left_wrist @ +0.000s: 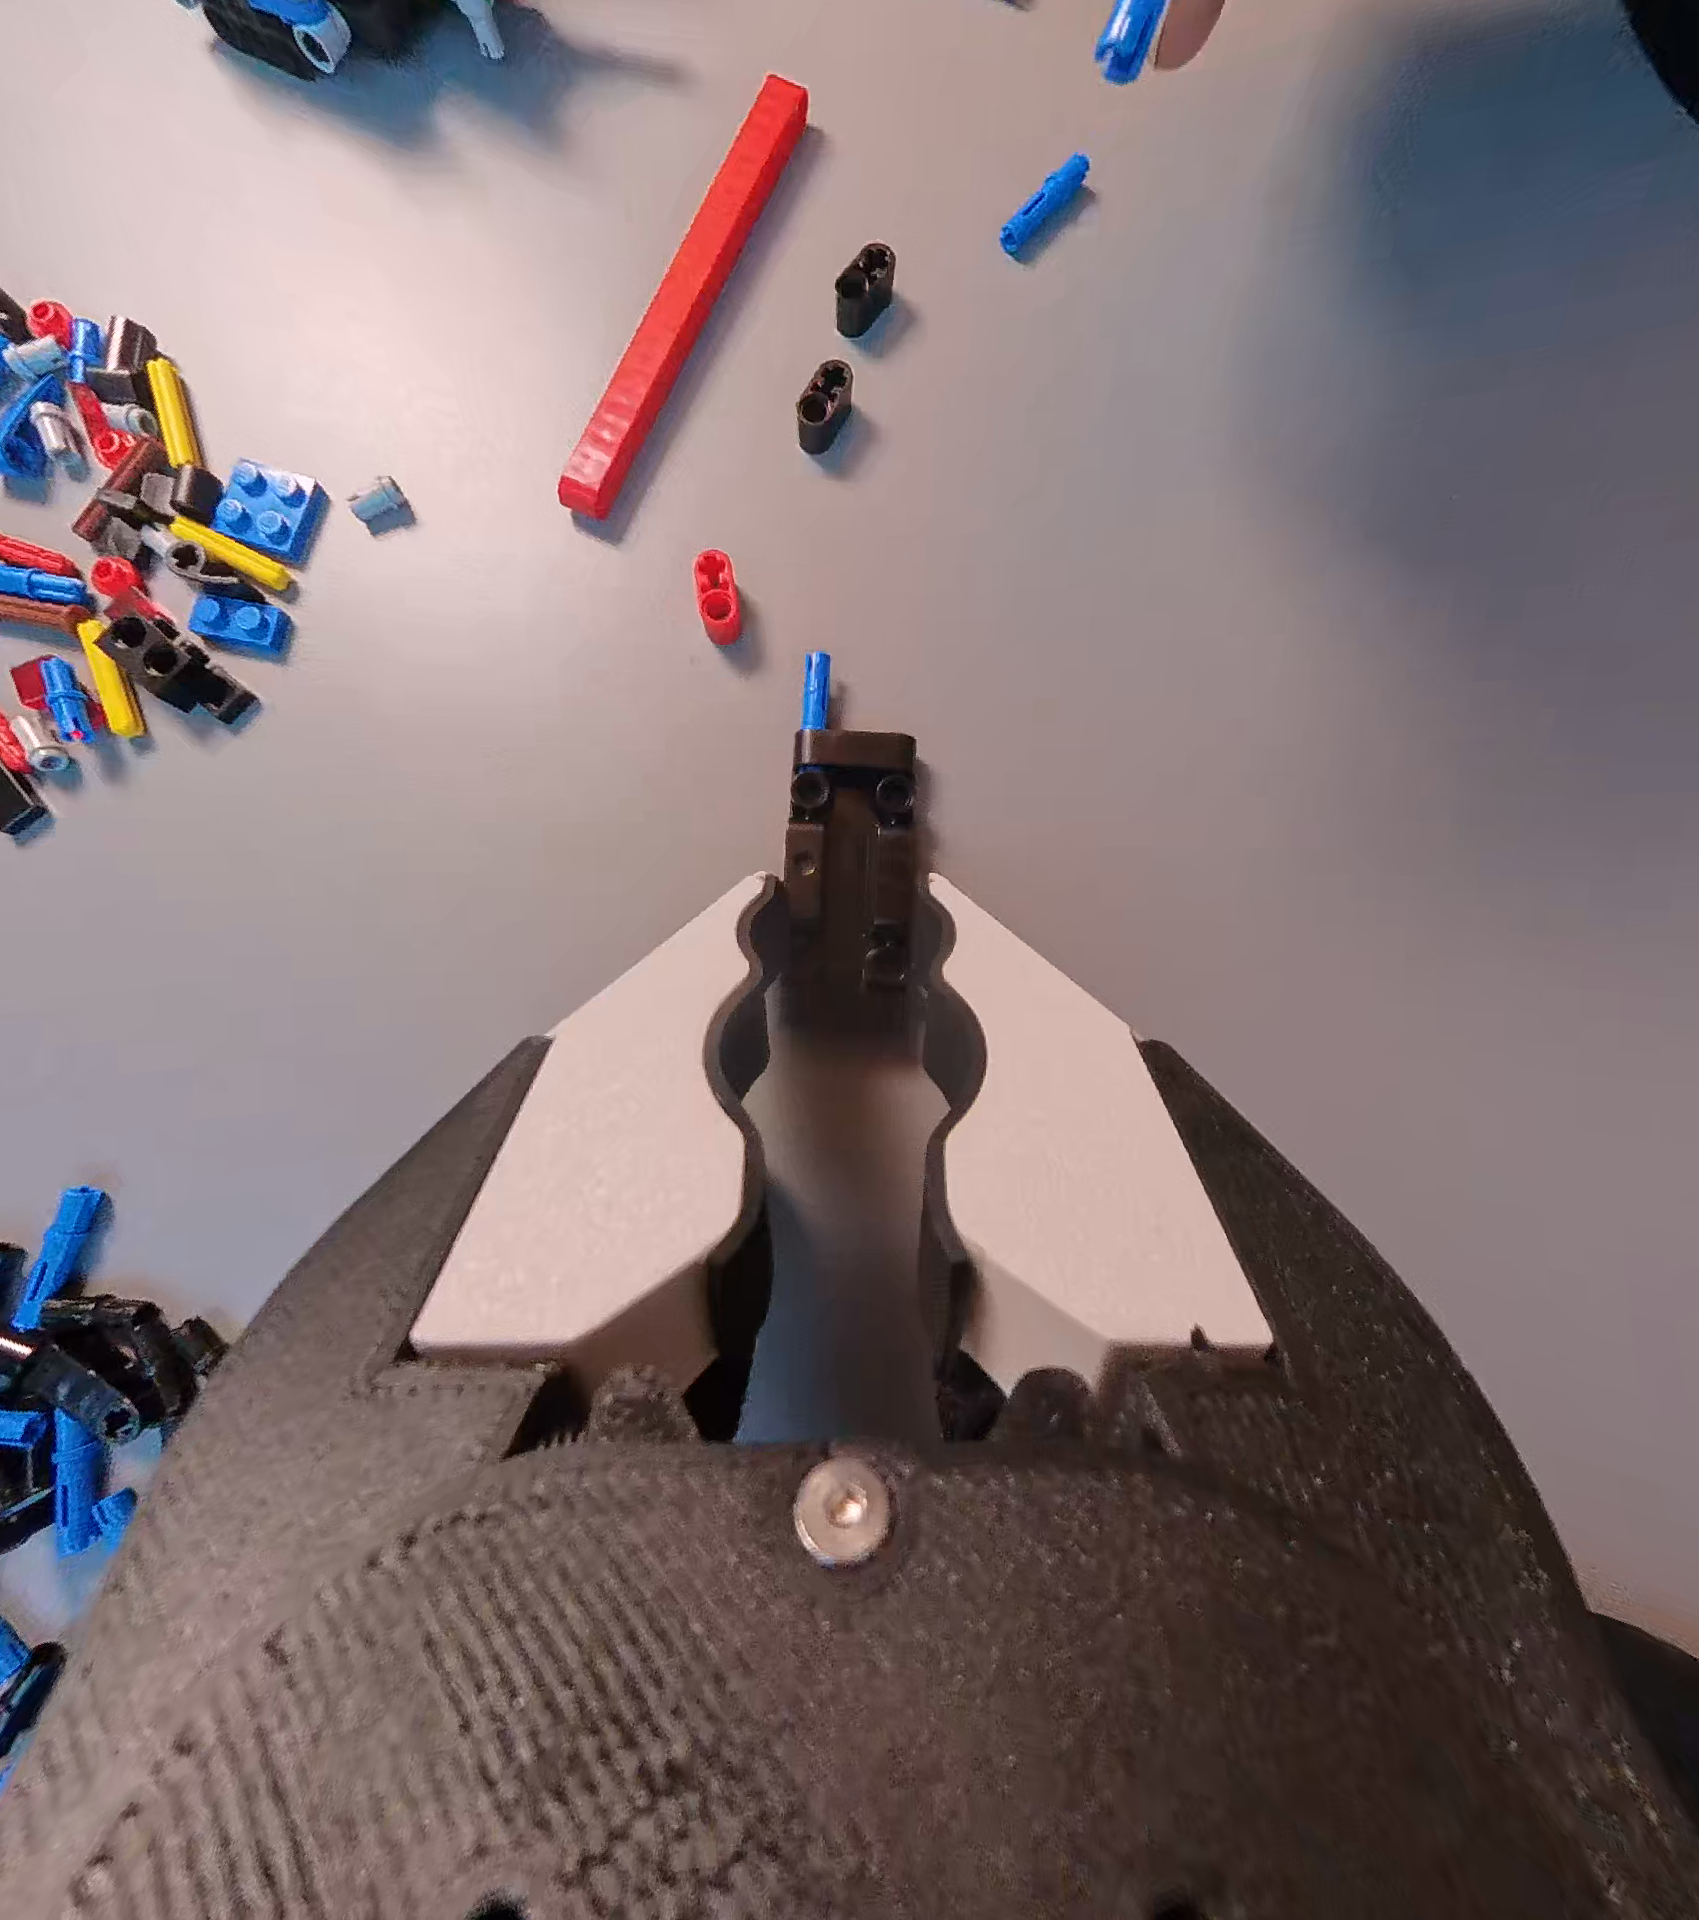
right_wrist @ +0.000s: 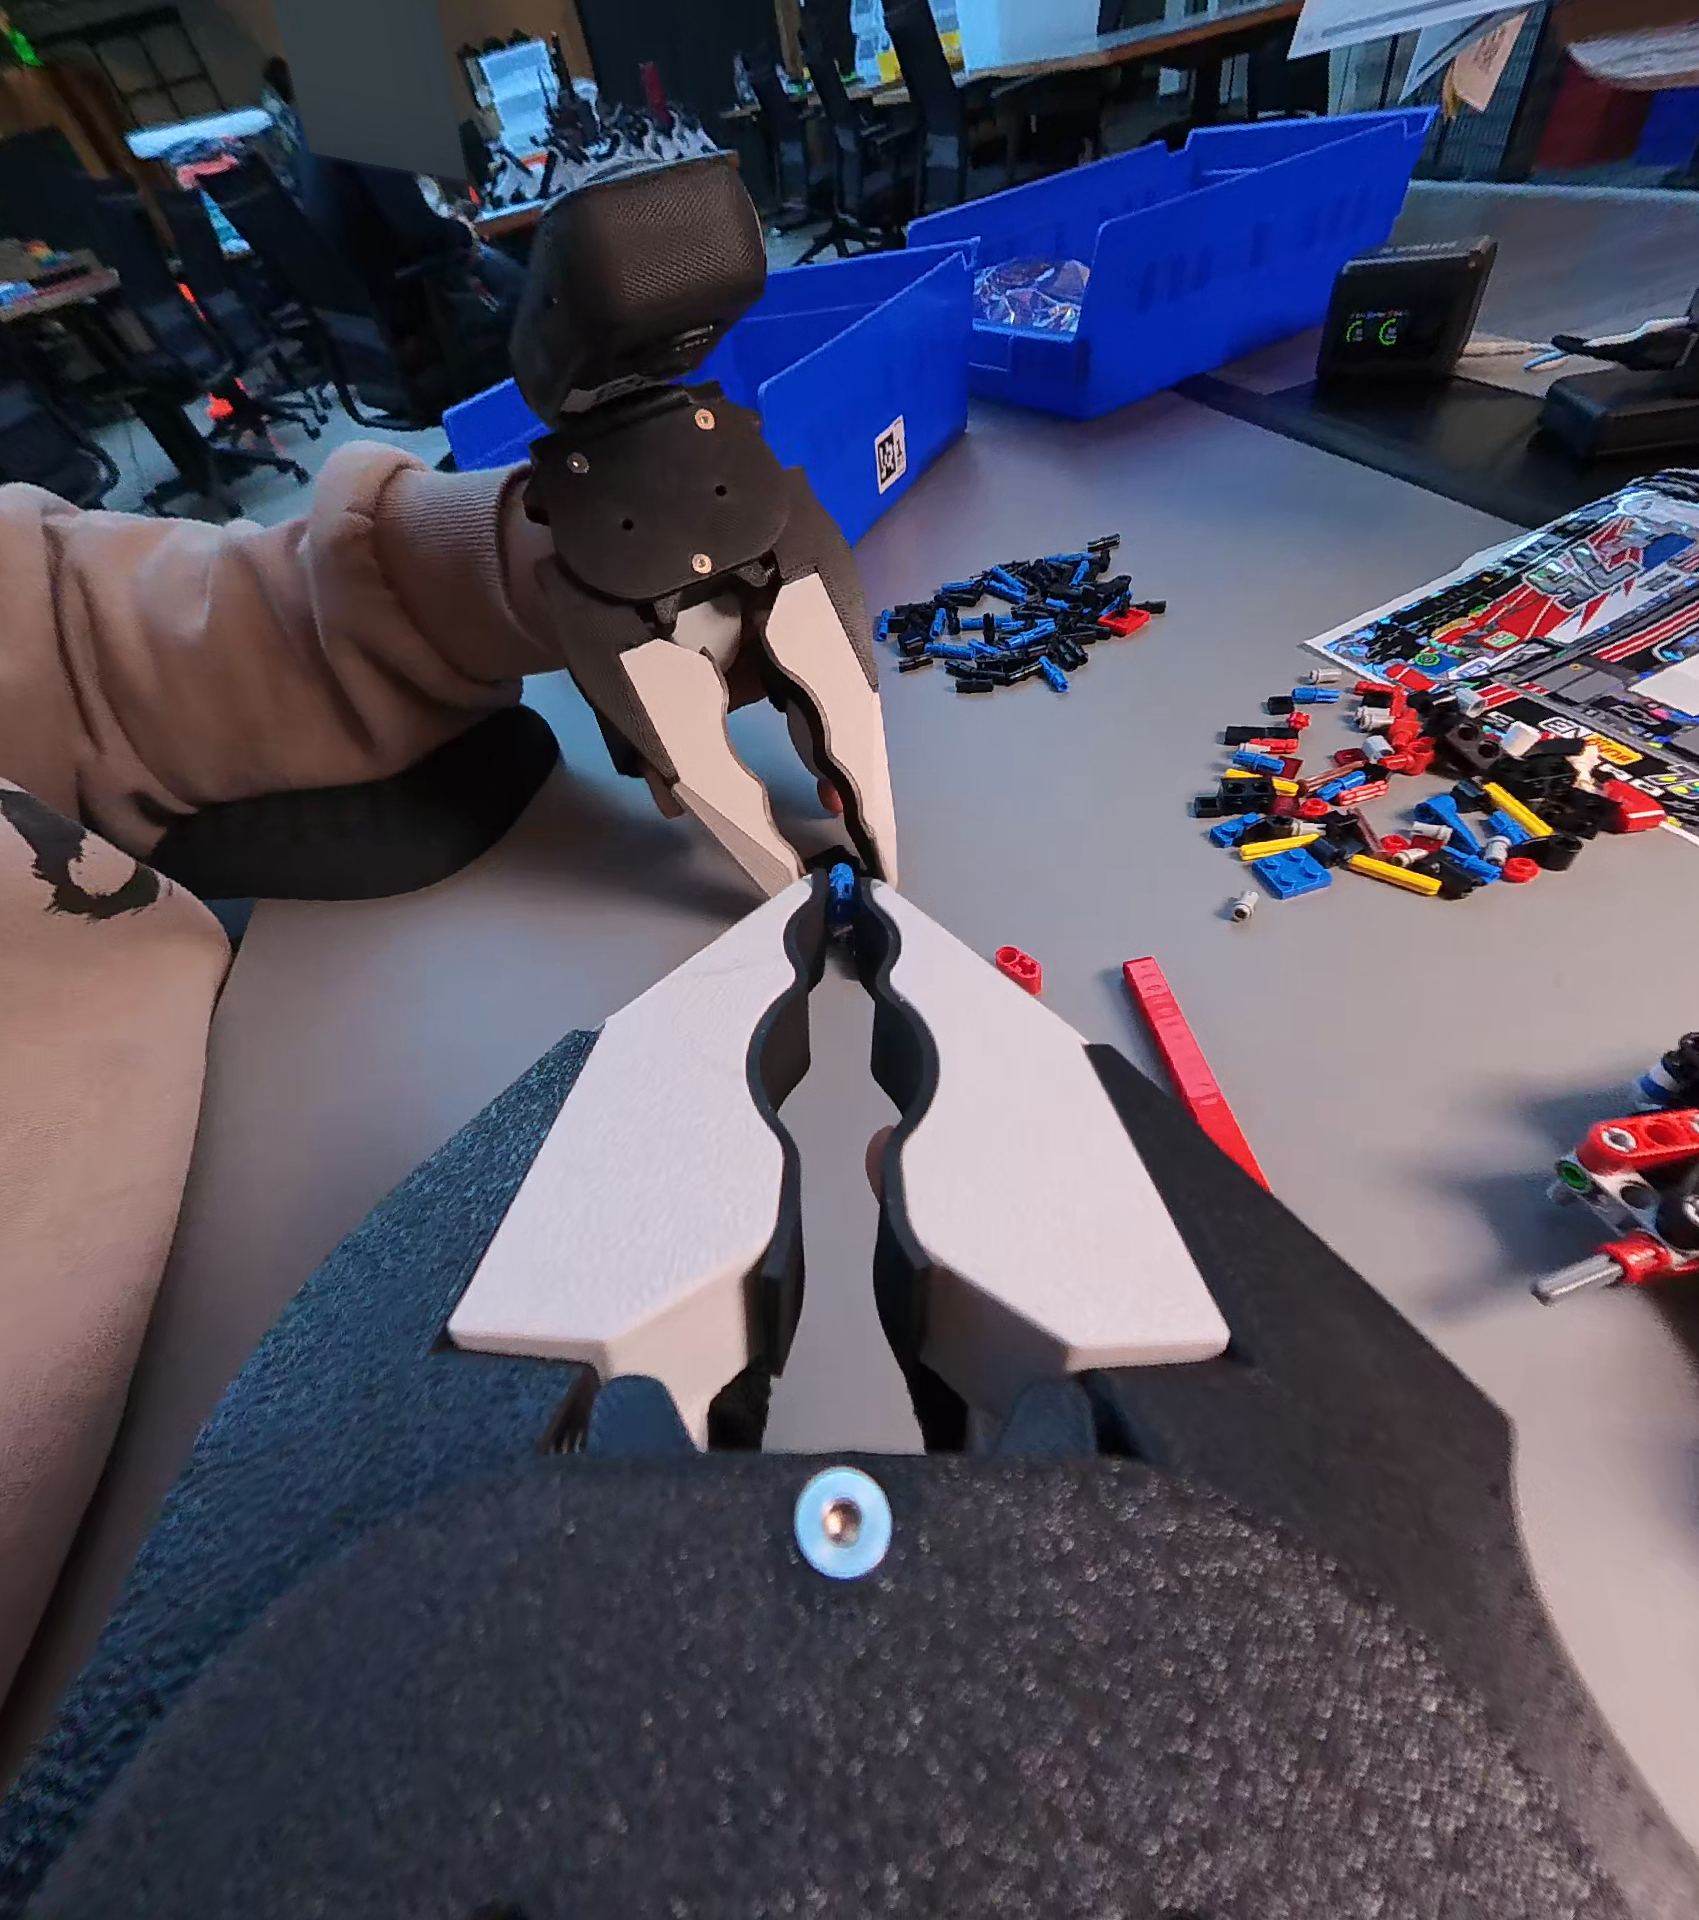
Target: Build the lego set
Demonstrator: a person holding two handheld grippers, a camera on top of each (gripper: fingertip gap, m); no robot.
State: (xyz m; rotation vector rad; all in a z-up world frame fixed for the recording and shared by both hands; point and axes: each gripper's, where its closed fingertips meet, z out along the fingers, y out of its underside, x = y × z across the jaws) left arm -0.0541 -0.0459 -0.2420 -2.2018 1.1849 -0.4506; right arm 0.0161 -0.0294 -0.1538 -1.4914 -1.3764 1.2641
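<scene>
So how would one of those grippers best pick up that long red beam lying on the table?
Grip the long red beam at its middle, coming straight down with a finger on each long side. It lies flat on the grey table, slim and straight, and both long sides look clear; the middle should keep it balanced.

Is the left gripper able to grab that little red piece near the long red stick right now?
Probably not yet: the left gripper is shut on a black piece. The little red piece lies close ahead with bare table between.

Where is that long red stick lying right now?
In the left wrist view, the long red stick lies flat on the grey table, between the mixed pile of coloured pieces on its left and two small black connectors on its right.
</scene>
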